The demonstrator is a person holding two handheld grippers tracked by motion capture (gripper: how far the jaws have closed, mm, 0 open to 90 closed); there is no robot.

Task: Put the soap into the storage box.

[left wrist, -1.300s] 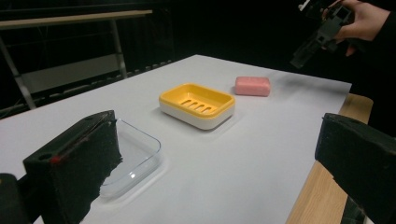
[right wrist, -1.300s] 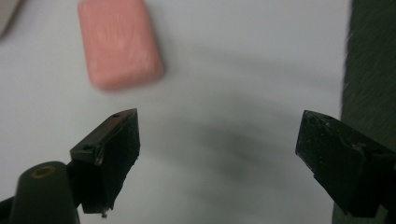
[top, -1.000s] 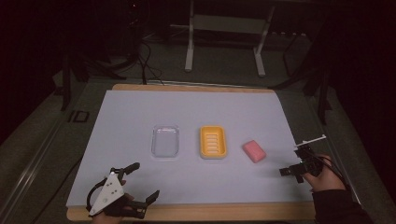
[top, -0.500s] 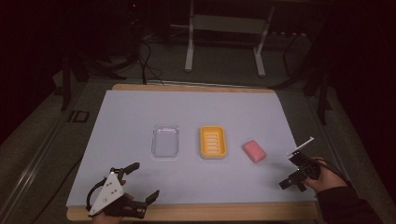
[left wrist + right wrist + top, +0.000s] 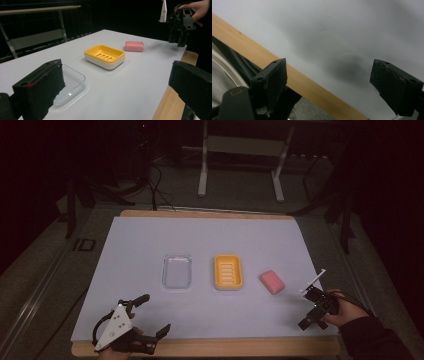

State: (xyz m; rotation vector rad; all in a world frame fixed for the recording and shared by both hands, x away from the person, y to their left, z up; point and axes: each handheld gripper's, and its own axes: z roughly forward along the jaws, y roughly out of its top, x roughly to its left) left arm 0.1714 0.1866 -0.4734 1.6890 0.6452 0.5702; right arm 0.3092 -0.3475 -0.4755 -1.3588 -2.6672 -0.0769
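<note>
Both tongs, my left gripper [image 5: 150, 316] and right gripper [image 5: 312, 310], gape empty; pink soap [image 5: 272, 282] runs ten-to-four o'clock, clear lid [image 5: 71, 85] partly hidden.

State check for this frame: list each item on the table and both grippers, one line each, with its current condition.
Clear dish: upright, empty, on the white sheet.
Yellow soap dish: upright, empty, between the clear dish and the soap.
Pink soap bar: lying flat on the sheet, outside both dishes, untouched.
Left gripper: open, holding nothing, near the table's front edge.
Right gripper: open, holding nothing, tilted down over the sheet's front right corner.
</note>
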